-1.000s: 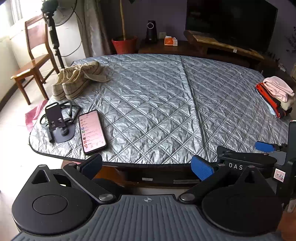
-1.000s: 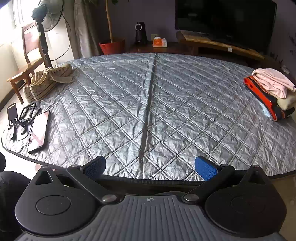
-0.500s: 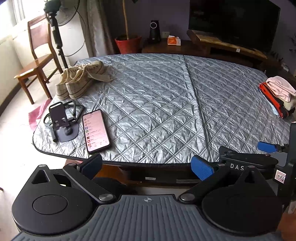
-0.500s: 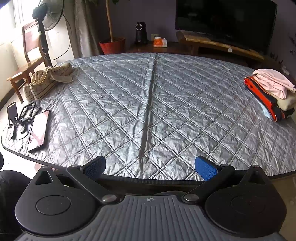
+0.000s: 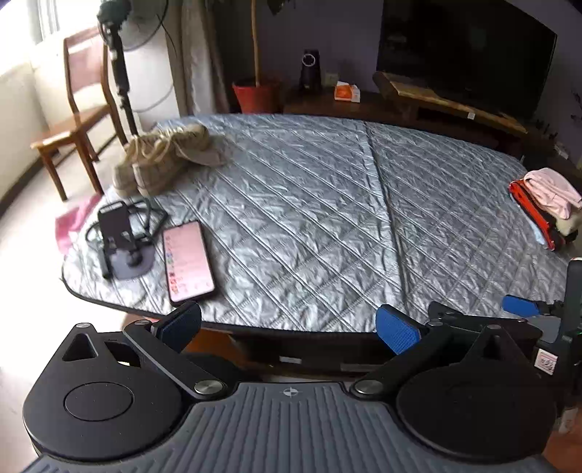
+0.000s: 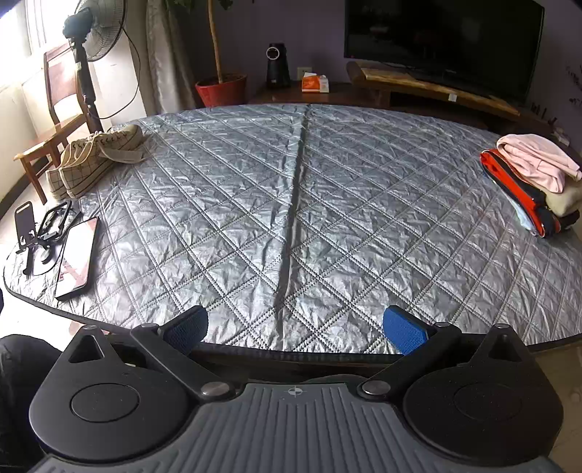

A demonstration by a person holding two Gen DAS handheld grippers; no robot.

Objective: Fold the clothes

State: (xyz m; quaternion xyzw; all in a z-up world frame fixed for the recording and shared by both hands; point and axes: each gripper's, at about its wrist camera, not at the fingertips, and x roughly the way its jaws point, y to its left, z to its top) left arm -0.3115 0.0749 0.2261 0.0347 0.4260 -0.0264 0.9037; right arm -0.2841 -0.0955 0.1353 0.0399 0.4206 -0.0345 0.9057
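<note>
The desk point(image 6: 327, 218) is covered edge to edge by a silver quilted cloth with diamond stitching, and a dark seam is seen running down its middle. Behind it, a large black television point(image 6: 443, 40) on a low wooden stand, a red plant pot point(image 6: 221, 90), a standing fan point(image 6: 100, 29) and a wooden chair point(image 6: 54, 109) are ranged along the purple wall.

At the right edge of the desk a stack of folded clothes point(image 6: 534, 182) is set: a pale pink garment on top, a cream one under it, then red-and-navy layers and a light blue piece at the bottom (all neatly squared, well apart from both grippers).

At the far left corner a pair of beige checked canvas sneakers point(image 6: 91, 160) is placed. Nearer the front edge lies a smartphone with a lit pink screen point(image 5: 187, 262), just beside a black folding phone stand point(image 5: 120, 240); the writing on the screen is too small to be read.

The left gripper point(image 5: 289, 327) is held before the front edge of the desk, its blue-padded jaws spread wide and empty. The right gripper point(image 6: 296, 329) is likewise held at the edge with its jaws spread apart, nothing between them.
</note>
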